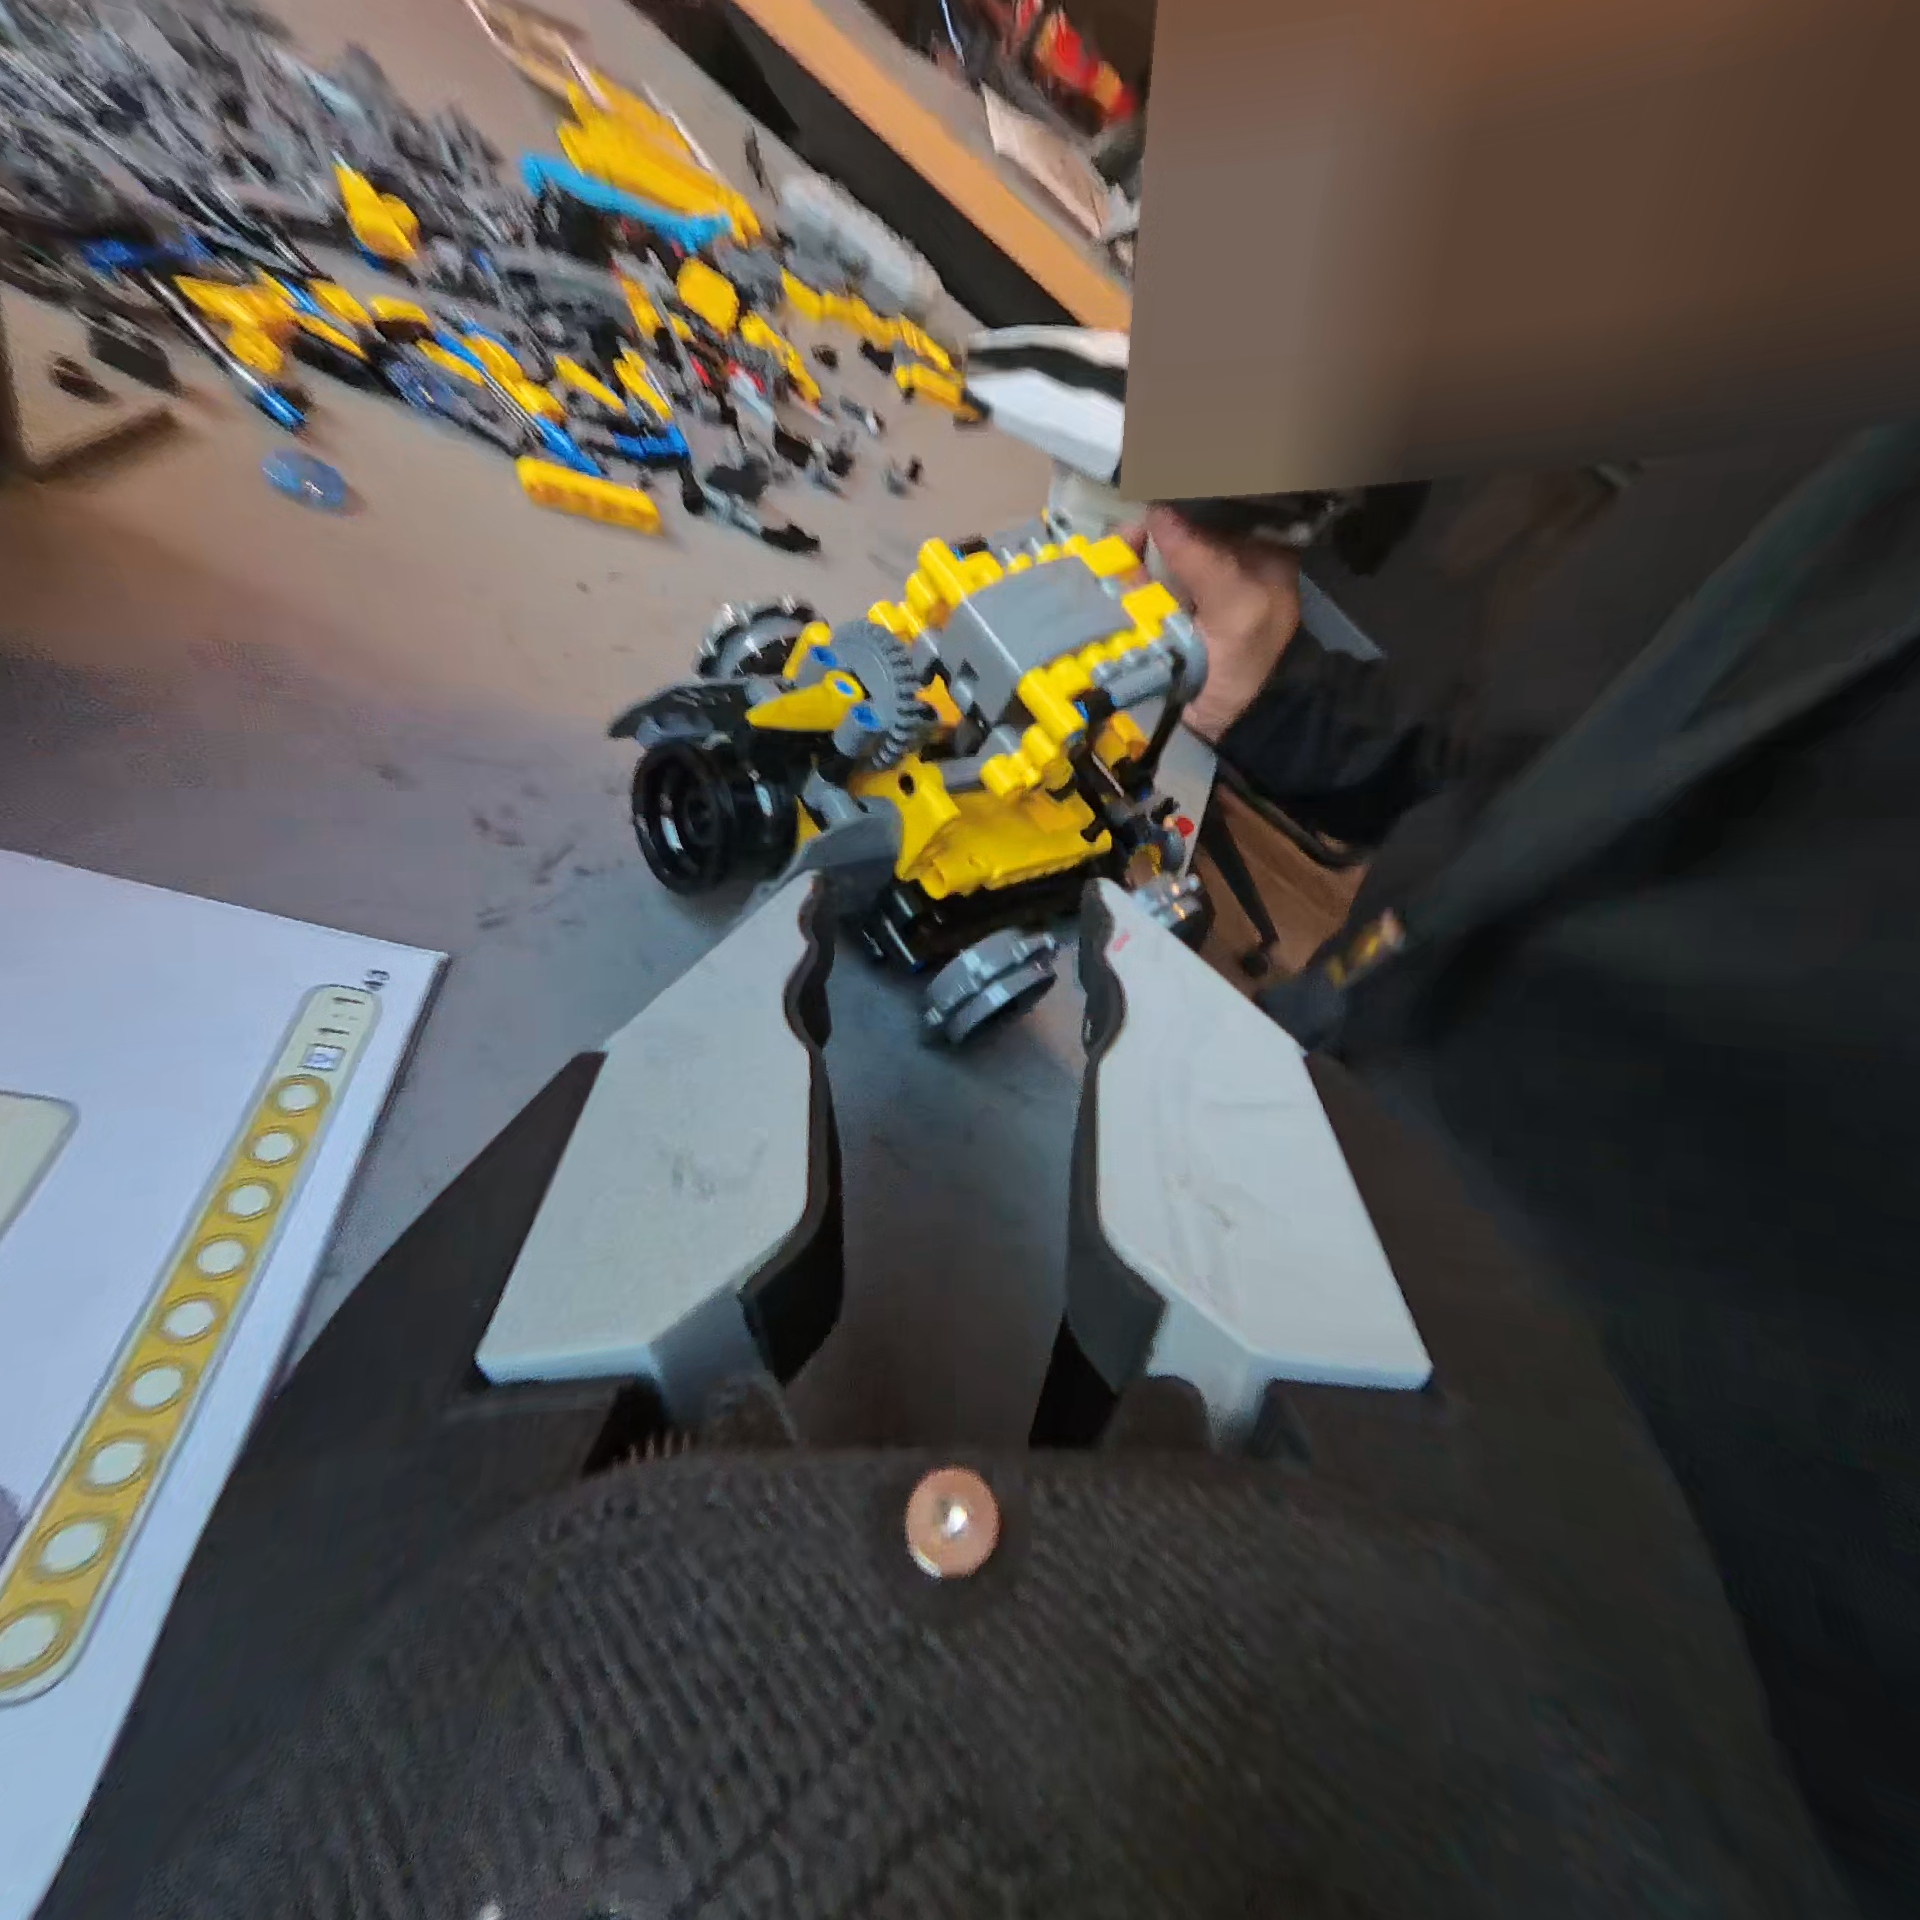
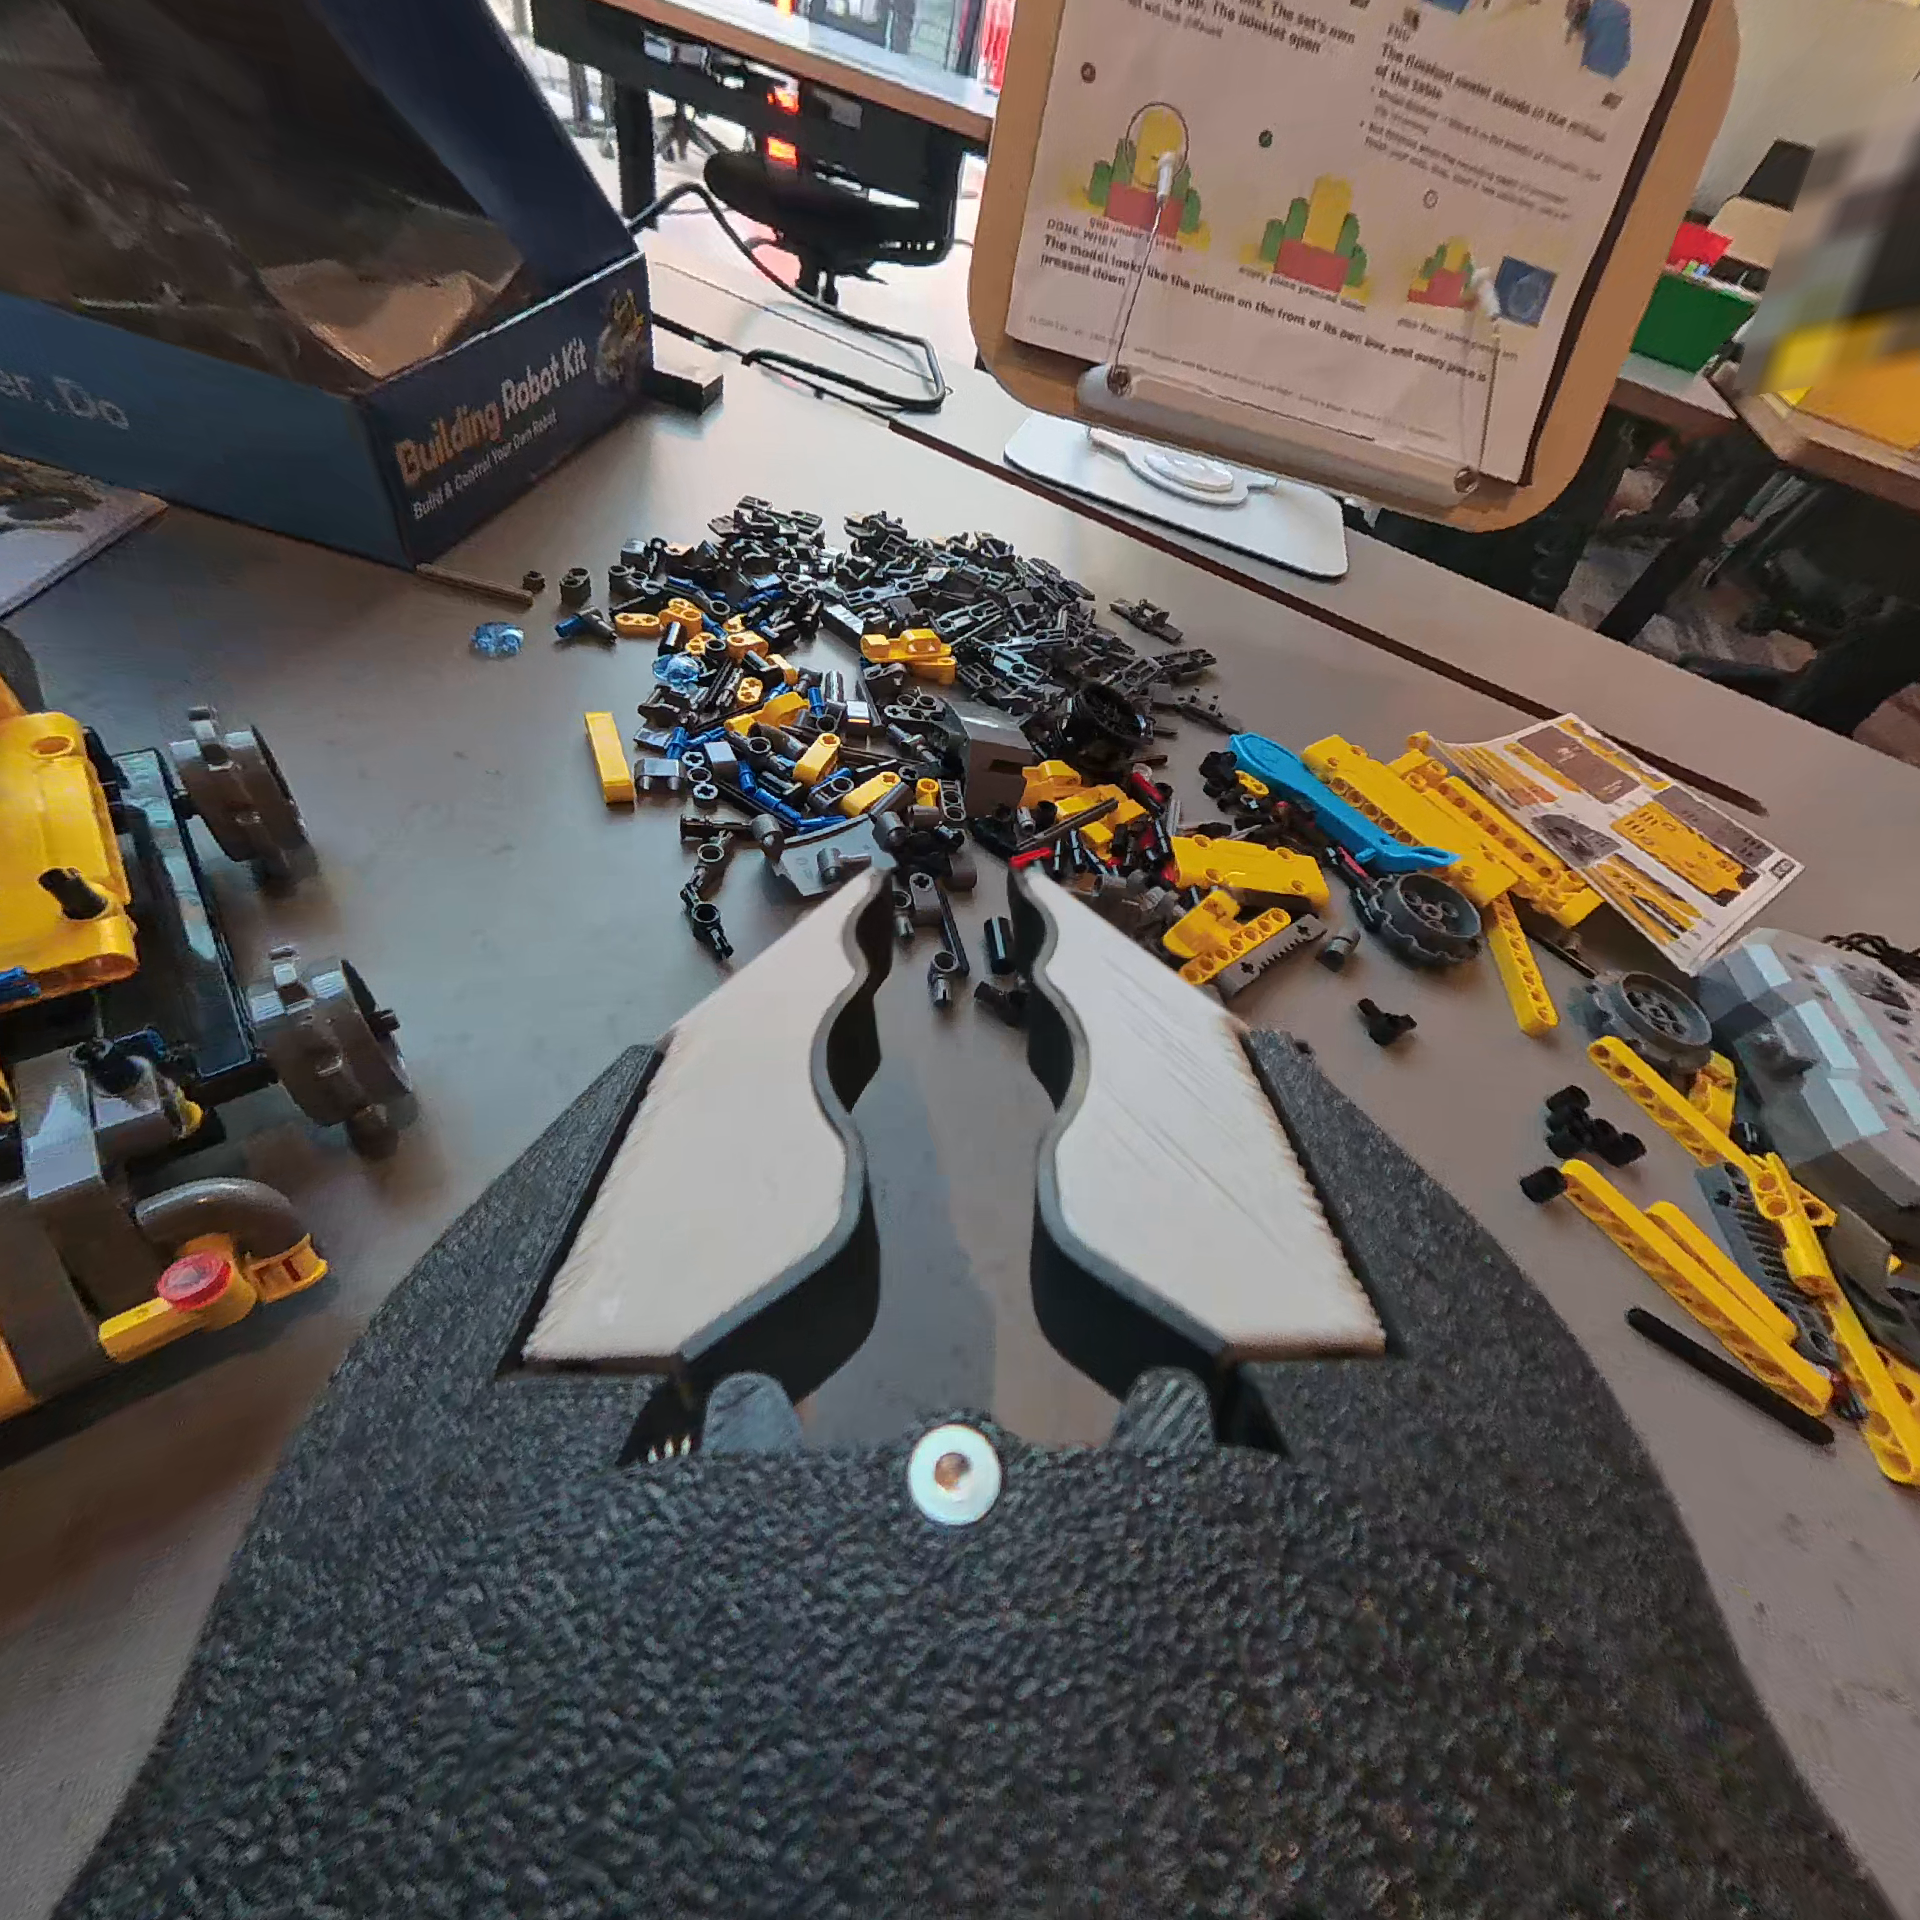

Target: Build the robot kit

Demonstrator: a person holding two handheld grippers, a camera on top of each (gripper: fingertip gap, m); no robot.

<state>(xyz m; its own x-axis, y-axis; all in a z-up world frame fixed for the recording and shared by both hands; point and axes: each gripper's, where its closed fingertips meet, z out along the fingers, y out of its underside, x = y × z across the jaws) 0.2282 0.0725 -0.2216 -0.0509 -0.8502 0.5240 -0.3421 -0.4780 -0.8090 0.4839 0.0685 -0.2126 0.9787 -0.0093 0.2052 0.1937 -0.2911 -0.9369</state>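
Observation:
My left gripper [image 1: 956, 904] is shut on the lower end of a yellow, grey and black brick vehicle model [image 1: 997, 727]. The model's black base fills the gap between the fingertips, and a grey wheel hub [image 1: 987, 987] sits between the fingers. A person's hand [image 1: 1236, 623] touches the model's far side. In the right wrist view the model [image 2: 62, 831] is at the left edge. My right gripper [image 2: 951, 894] is open and empty, with its tips just over small black pins at the near edge of a pile of loose pieces [image 2: 883, 727].
The grey table [image 2: 499, 935] carries a blue kit box [image 2: 416, 416] at the back left and a board on a stand [image 2: 1330, 208] with a printed sheet behind the pile. A booklet [image 2: 1621, 831], a grey block [image 2: 1818, 1049] and yellow beams [image 2: 1683, 1278] lie at the right. A printed page [image 1: 156, 1195] lies left of the left gripper. Tip to tip, the grippers are about 25 centimetres apart. The grey block [image 2: 1818, 1049] is closer to my right gripper, around 25 centimetres from its tips; the left tips are 55 centimetres off. The left camera catches it too, in the left wrist view [image 1: 863, 244].

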